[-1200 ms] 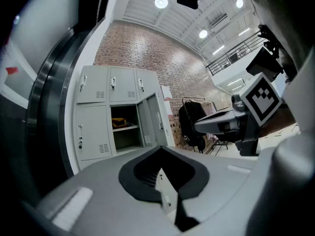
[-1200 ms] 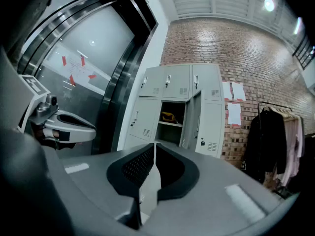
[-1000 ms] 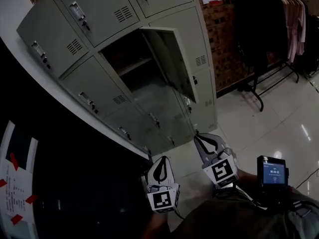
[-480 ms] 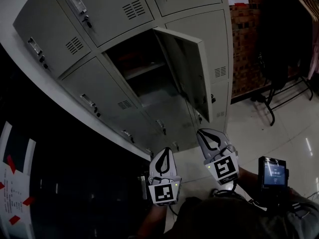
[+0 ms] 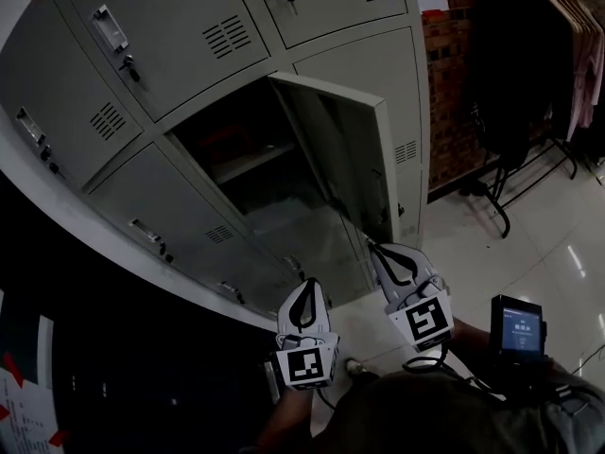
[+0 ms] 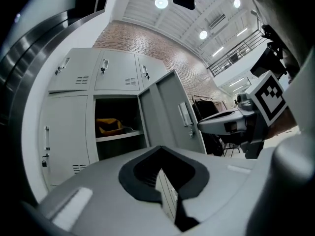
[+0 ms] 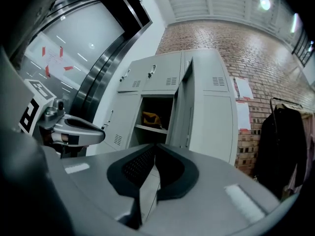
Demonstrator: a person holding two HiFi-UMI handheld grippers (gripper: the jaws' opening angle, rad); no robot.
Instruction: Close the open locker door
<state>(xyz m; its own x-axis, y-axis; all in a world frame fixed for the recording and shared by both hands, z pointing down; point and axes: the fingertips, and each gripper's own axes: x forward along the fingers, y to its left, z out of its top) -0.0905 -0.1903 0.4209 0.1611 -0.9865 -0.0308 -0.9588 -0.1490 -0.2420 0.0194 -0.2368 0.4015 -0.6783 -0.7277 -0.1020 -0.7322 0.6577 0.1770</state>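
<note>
Grey locker door (image 5: 350, 159) ajar; yellow bundle (image 6: 108, 126) inside; clothes rack (image 5: 529, 93) at right; left gripper (image 5: 306, 291), right gripper (image 5: 383, 253) both pressed together, empty; wall notices (image 7: 242, 88) unreadable.

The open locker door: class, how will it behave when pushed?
The open locker door looks like thin flat sheet metal: probably stiff and fairly light. Attached along one vertical edge, it should swing shut, not slide.

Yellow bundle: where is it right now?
The yellow bundle lies on the shelf of the open locker, left of its door in the left gripper view.
</note>
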